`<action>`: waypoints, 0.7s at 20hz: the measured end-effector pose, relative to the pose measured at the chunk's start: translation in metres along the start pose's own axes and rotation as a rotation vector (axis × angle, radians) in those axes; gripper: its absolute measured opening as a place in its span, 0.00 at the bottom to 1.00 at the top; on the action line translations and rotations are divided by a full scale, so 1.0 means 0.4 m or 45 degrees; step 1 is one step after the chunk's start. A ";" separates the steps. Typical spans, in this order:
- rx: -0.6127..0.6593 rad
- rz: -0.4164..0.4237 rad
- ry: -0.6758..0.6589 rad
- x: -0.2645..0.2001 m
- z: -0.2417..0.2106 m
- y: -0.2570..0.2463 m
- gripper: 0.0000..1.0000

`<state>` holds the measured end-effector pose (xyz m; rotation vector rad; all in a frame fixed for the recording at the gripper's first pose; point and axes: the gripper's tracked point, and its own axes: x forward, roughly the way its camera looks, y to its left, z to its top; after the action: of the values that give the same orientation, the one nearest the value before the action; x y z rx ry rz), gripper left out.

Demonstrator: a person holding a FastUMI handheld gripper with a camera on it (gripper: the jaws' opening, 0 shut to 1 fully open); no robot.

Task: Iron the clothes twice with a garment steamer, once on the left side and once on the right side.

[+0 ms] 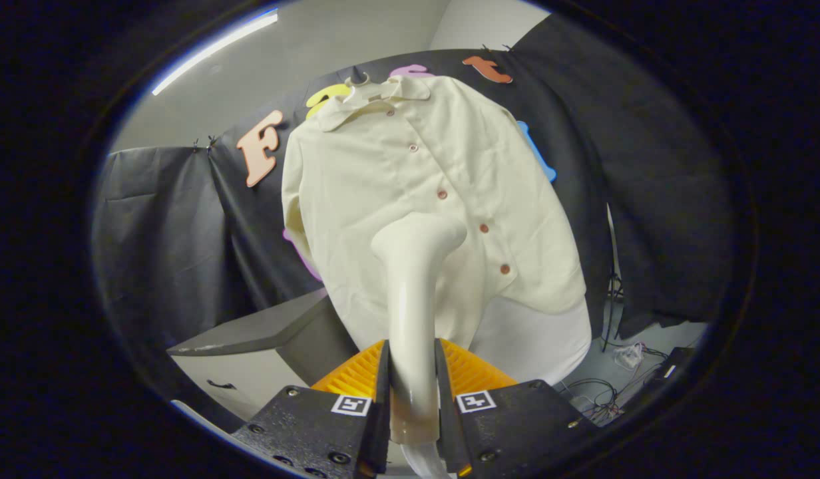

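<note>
Your gripper (413, 379) is clenched on the garment steamer (413, 293), both fingers pressing its handle. The steamer's head rests against the cream button-up shirt (397, 166), just beside the button line on the lower front. The shirt hangs on a hanger (360, 81) before the black cloth wall (649, 166).

Claw (413, 392) clamped on steamer (413, 279); hanging shirt (410, 193) directly ahead, cabinet (250, 346) beside it.
</note>
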<state>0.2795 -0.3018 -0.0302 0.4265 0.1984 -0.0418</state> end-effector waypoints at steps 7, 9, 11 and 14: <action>-0.017 -0.091 -0.195 0.041 0.276 -0.063 0.32; 0.004 -0.108 -0.242 0.063 0.350 -0.090 0.32; 0.022 -0.118 -0.288 0.091 0.420 -0.110 0.32; 0.062 -0.133 -0.333 0.139 0.498 -0.134 0.32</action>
<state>0.3658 -0.4330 0.1145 0.4545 -0.0385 -0.2043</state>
